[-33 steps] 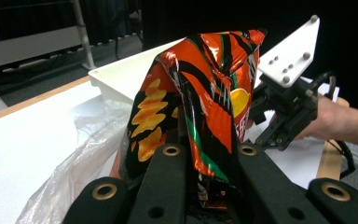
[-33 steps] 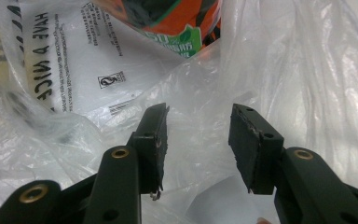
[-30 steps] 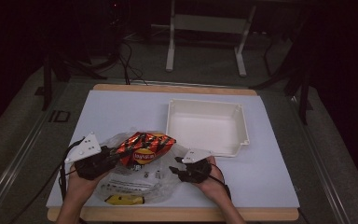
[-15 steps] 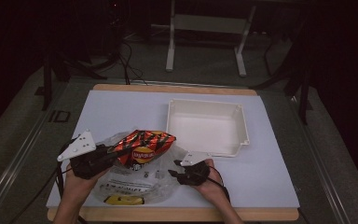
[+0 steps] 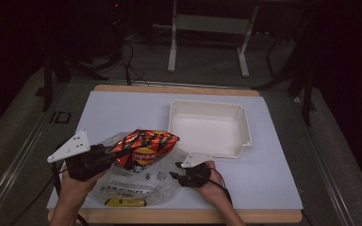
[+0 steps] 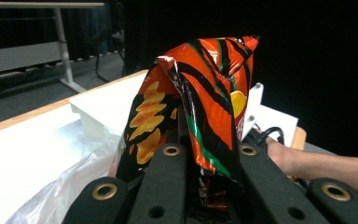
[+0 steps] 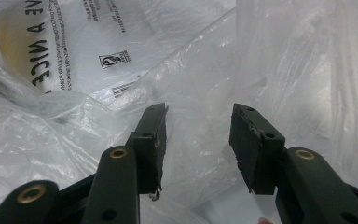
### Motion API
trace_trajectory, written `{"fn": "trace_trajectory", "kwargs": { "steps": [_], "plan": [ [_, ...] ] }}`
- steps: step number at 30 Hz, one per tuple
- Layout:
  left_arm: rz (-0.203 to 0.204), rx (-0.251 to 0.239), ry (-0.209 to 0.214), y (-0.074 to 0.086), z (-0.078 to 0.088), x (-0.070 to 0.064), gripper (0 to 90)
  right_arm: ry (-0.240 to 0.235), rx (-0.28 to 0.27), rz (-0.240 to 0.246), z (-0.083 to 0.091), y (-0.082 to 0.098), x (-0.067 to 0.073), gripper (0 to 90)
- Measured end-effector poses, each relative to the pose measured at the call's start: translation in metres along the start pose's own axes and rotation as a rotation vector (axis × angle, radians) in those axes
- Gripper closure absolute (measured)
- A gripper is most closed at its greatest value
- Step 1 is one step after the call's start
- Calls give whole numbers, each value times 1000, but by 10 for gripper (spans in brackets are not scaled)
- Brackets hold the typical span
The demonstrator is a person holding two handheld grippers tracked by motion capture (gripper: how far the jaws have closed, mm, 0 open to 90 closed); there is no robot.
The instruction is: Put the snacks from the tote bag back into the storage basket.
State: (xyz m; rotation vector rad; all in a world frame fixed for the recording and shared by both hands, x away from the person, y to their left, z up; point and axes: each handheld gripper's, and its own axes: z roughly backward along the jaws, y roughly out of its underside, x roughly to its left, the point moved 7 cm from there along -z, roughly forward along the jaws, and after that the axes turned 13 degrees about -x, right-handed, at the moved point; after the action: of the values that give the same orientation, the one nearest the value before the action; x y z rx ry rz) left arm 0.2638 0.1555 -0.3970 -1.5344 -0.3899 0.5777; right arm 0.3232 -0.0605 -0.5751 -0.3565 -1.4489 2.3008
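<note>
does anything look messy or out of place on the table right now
Nothing spilled or broken. The plastic bag lies crumpled at the table's near edge, a yellow item inside. The left gripper holds the crinkled chip bag above it. The white tray sits square.

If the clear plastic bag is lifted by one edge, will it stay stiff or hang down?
Probably it hangs limp: the plastic bag is thin and wrinkled all over. It likely weighs little, yet the yellow item inside may slide. The film looks smooth, so it could slip.
</note>
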Motion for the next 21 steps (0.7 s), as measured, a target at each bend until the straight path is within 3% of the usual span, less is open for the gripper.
{"fn": "trace_trajectory", "kwargs": {
  "steps": [12, 21],
  "plan": [
    [28, -31, 40, -3, -10, -7, 884, -1, -11, -1, -2, -3, 4, 562],
    [33, -29, 45, -5, -5, -10, 885, 41, -17, -27, 0, -4, -4, 564]
  ]
}}
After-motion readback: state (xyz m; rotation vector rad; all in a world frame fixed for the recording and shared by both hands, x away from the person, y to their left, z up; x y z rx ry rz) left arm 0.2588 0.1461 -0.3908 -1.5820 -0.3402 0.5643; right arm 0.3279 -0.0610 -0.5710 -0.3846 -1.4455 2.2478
